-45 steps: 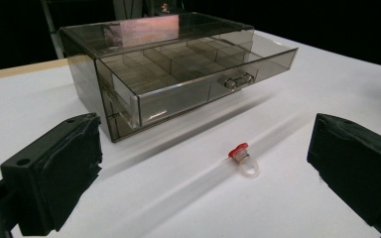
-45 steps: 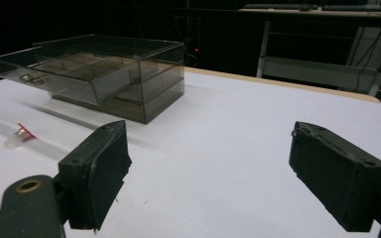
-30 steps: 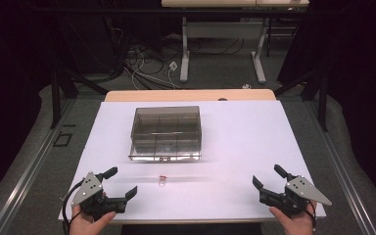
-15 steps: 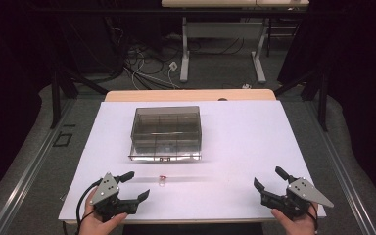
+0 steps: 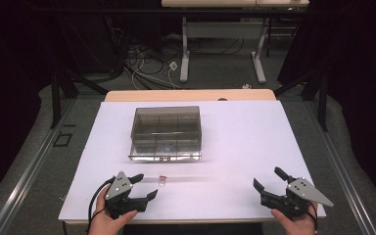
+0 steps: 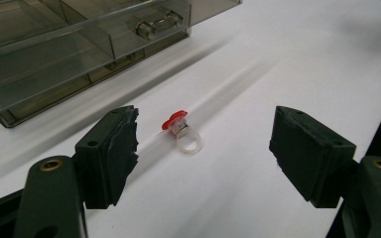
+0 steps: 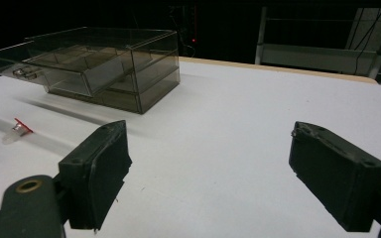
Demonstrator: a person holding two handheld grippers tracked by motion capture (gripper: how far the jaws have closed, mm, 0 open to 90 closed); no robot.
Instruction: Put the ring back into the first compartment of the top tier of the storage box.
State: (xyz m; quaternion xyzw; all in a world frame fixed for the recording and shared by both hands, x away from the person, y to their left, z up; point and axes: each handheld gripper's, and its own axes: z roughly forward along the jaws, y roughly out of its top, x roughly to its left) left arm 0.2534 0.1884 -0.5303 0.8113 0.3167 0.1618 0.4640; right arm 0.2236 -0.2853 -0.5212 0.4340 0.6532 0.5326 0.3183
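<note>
High view: a white table (image 5: pixel 245 142) carries a smoky clear box (image 5: pixel 165 133) with inner compartments at its middle, toward the far side. Near of the box, on the bare white top, lies a small clear ring with a red top (image 5: pixel 162 178). Left gripper (image 5: pixel 143 187) sits at the near left edge, held by a hand (image 5: pixel 108 223), jaws released and spread, the ring just right of its tips and untouched. Left gripper view sets the ring (image 6: pixel 181 133) on the table between and beyond the two jaws, closer to the left one. Right gripper (image 5: pixel 270 180) rests at the near right corner, well apart from the ring, jaws likewise wide and gripping nothing.
</note>
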